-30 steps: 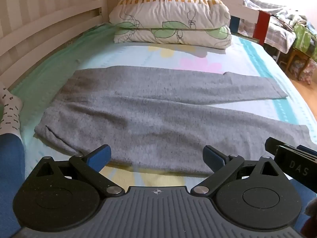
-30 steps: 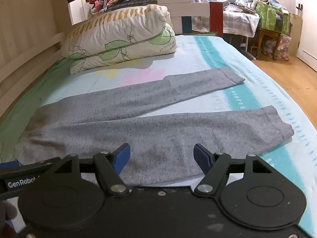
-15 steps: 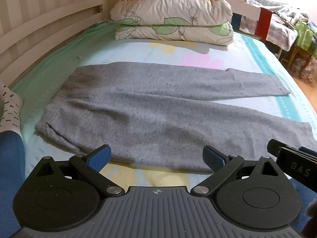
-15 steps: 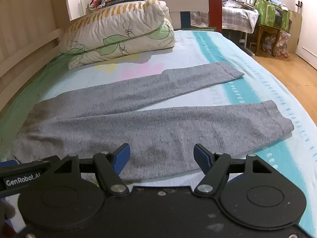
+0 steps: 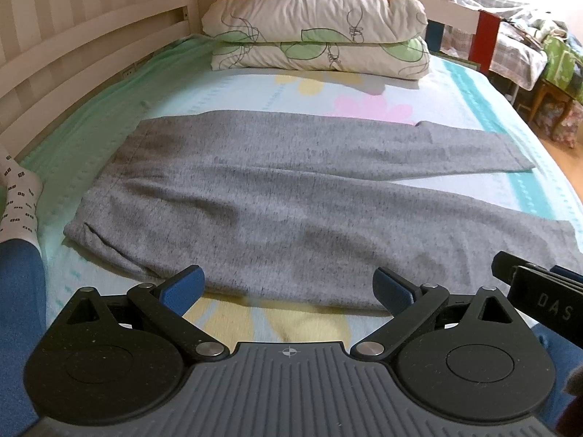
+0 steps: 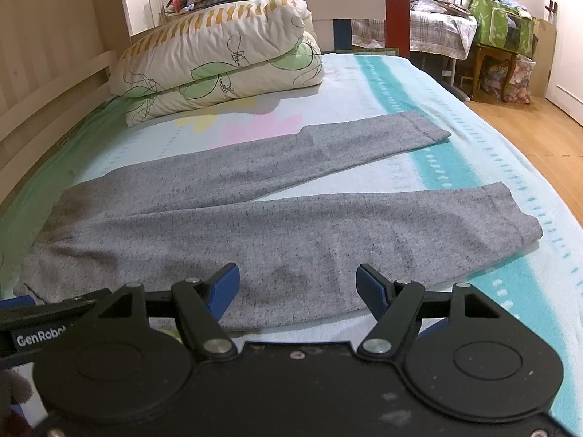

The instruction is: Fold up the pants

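Grey sweatpants (image 5: pixel 291 200) lie flat on the bed, waistband to the left, both legs spread to the right; they also show in the right wrist view (image 6: pixel 255 225). My left gripper (image 5: pixel 289 286) is open and empty, just short of the near edge of the pants, near the hip part. My right gripper (image 6: pixel 297 286) is open and empty, just short of the near leg's edge. The far leg's cuff (image 6: pixel 426 127) and the near leg's cuff (image 6: pixel 517 218) lie apart.
Two stacked pillows (image 5: pixel 317 32) sit at the head of the bed. A white wooden rail (image 5: pixel 73 54) runs along the left side. A socked foot (image 5: pixel 18 196) rests at the left. The bed's right edge drops to a wooden floor (image 6: pixel 528 138) with furniture beyond.
Both grippers have drawn back slightly from the pants, so the near edge shows further ahead of the fingers. Both stay open. The pants have not moved.
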`<move>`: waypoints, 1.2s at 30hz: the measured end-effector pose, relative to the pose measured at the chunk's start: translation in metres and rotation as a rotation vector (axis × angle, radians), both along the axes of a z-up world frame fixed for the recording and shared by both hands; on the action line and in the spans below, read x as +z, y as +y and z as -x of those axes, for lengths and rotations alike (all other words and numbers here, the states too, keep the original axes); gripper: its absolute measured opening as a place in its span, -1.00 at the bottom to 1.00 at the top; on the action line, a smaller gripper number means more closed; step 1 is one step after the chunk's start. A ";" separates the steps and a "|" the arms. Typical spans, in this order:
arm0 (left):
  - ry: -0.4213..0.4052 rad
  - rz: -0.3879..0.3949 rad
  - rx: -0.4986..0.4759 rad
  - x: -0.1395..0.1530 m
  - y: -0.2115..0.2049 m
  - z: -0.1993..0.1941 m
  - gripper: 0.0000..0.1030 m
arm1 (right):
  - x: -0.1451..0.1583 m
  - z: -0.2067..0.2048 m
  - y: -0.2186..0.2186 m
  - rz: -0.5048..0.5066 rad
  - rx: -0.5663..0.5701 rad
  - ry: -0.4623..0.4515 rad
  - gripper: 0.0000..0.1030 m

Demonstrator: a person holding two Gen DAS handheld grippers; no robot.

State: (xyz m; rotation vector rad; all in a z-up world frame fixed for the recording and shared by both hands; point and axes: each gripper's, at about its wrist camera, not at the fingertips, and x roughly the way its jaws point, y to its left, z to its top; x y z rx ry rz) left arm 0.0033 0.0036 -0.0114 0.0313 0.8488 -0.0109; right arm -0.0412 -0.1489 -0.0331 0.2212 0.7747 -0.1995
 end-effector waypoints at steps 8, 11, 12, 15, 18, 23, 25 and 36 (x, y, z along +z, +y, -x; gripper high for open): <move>0.003 -0.001 -0.002 -0.003 0.002 0.001 0.95 | -0.002 0.001 0.001 -0.004 0.000 0.001 0.45; 0.005 -0.002 -0.002 -0.003 0.002 0.001 0.95 | -0.003 0.001 0.001 -0.007 0.002 0.002 0.45; 0.006 -0.002 -0.002 -0.003 0.002 0.002 0.95 | -0.003 0.001 0.001 -0.008 0.002 0.002 0.45; 0.010 -0.003 -0.002 -0.003 0.001 0.001 0.95 | -0.004 0.001 0.001 -0.009 0.003 0.002 0.45; 0.013 -0.004 -0.003 -0.004 0.001 0.001 0.95 | -0.003 0.002 0.001 -0.009 0.004 0.003 0.45; 0.016 -0.004 -0.002 -0.005 0.000 0.000 0.95 | -0.004 0.001 0.002 -0.009 0.005 0.004 0.45; 0.019 -0.003 -0.003 -0.005 0.001 0.000 0.95 | -0.004 0.001 0.002 -0.009 0.005 0.004 0.45; 0.008 -0.023 -0.010 -0.004 0.004 -0.017 0.95 | -0.001 -0.007 -0.004 -0.030 0.000 -0.050 0.45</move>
